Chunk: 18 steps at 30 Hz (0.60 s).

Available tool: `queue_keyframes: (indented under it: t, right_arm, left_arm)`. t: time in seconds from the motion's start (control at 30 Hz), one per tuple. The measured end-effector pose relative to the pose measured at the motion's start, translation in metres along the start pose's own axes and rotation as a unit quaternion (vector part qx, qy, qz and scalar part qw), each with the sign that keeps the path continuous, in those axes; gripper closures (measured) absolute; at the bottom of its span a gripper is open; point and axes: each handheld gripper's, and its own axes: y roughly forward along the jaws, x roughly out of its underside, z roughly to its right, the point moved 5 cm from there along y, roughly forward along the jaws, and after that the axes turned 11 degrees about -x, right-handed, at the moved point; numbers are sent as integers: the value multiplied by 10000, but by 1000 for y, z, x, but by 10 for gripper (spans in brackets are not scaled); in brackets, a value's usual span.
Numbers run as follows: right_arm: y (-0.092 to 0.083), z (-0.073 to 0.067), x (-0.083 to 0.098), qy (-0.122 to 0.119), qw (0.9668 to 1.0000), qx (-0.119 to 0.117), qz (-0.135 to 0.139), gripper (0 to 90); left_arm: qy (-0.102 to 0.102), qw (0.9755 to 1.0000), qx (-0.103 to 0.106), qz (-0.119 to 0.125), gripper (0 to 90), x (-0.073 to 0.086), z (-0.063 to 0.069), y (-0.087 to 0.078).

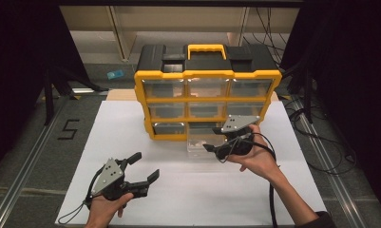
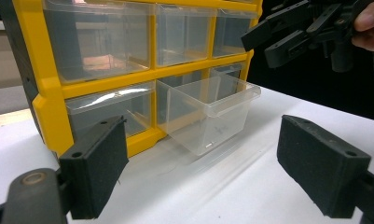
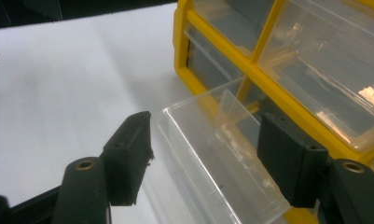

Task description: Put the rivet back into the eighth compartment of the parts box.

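A yellow and black organiser [image 1: 208, 99] with clear drawers stands at the back of the white tabletop. Its bottom middle drawer [image 1: 200, 142] is pulled out and looks empty. My right gripper [image 1: 215, 142] hovers over the drawer's front right corner, its jaws open. In the right gripper view the drawer [image 3: 231, 158] lies below and between the pads of the gripper [image 3: 205, 126], which do not press on it. My left gripper [image 1: 147, 165] rests near the front left, open and empty. In the left gripper view it [image 2: 203, 168] faces the drawer [image 2: 212, 116] and the organiser [image 2: 40, 84], with the right gripper [image 2: 273, 39] above.
The white tabletop [image 1: 188, 190] spreads out in front of the organiser. A small blue object [image 1: 115, 74] lies on the floor behind it to the left. A "5" mark [image 1: 68, 129] sits on the floor at left. Cables [image 1: 321, 142] run along the right side.
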Motion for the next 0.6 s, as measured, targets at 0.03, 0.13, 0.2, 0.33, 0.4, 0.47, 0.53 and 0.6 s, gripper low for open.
queue_keyframes:
  t: [0.03,0.13,0.2,0.33,0.4,0.47,0.53,0.6]
  right_arm:
    - [0,0,-1,9,10000,4,65,356]
    - [0,-2,-3,73,9996,37,268,341]
    - [1,-5,-3,50,9994,16,333,340]
    - [0,-10,-4,12,9991,8,423,335]
    - [1,-11,-3,-5,9987,32,516,333]
    - [1,-14,-2,21,9985,-5,549,329]
    - [0,-16,0,36,9985,-13,550,318]
    - [-2,-18,4,40,9984,-5,562,318]
  left_arm:
    - [3,10000,-2,1,163,0,0,0]
    - [-72,10000,37,39,163,0,1,0]
    - [-6,10000,-4,-3,163,0,0,0]
    - [-9,10000,5,5,163,0,0,0]
    - [-3,10000,7,14,163,0,0,0]
    - [-6,10000,7,9,163,0,0,0]
    - [-51,10000,29,24,163,0,1,0]
    - [-6,10000,3,-2,163,0,0,0]
